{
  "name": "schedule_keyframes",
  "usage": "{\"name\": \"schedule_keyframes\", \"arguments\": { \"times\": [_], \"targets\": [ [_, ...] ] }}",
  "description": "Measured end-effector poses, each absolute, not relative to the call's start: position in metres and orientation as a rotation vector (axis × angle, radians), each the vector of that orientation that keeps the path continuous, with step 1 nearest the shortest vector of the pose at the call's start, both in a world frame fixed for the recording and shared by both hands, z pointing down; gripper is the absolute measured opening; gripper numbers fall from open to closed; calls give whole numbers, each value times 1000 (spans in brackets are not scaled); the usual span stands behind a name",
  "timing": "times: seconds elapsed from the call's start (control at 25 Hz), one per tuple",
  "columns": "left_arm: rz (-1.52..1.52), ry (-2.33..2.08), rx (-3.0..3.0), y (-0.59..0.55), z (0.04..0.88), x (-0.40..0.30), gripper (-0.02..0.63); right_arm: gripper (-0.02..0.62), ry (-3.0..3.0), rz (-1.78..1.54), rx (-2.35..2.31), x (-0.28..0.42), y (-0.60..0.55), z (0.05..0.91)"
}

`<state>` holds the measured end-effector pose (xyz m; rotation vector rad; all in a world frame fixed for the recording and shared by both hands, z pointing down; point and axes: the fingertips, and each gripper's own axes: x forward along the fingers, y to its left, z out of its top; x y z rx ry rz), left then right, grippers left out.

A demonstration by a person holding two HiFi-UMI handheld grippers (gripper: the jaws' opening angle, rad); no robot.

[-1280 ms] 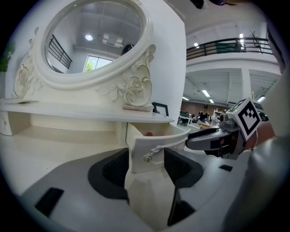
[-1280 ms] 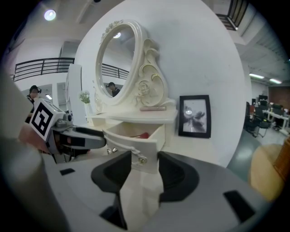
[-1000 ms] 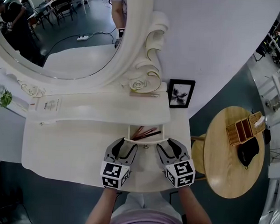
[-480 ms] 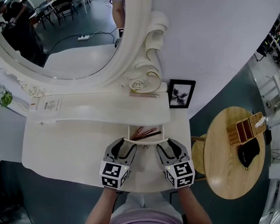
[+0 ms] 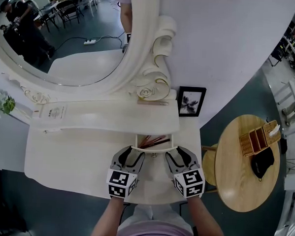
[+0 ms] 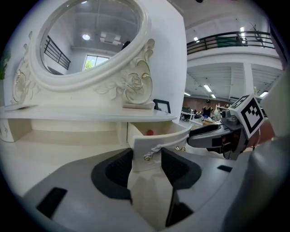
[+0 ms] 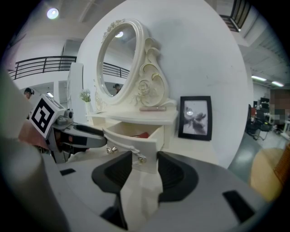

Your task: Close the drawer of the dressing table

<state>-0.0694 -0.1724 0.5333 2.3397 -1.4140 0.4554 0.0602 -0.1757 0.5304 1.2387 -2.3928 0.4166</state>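
Head view: small white curved-front drawer [image 5: 153, 149] of the white dressing table [image 5: 71, 155] is pulled out. Left gripper [image 5: 131, 152] and right gripper [image 5: 177, 153] are half-open, each straddling a front corner, clamping nothing. Looks like the pre-push step. Next: push evenly and straight in.

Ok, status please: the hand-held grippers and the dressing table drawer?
Both open: left hand-held gripper, right hand-held gripper, tips at the front ends of the drawer. It is pulled out, not closed. Reddish sticks inside; nothing seen blocking.
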Motion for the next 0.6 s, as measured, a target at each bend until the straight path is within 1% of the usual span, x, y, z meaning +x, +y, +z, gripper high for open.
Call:
{"name": "schedule_keyframes", "arguments": {
  "times": [0.6],
  "targets": [
    [459, -1431, 2322, -190, 534, -69, 206, 184, -2383, 409, 1236, 60, -195, 532]
  ]
}}
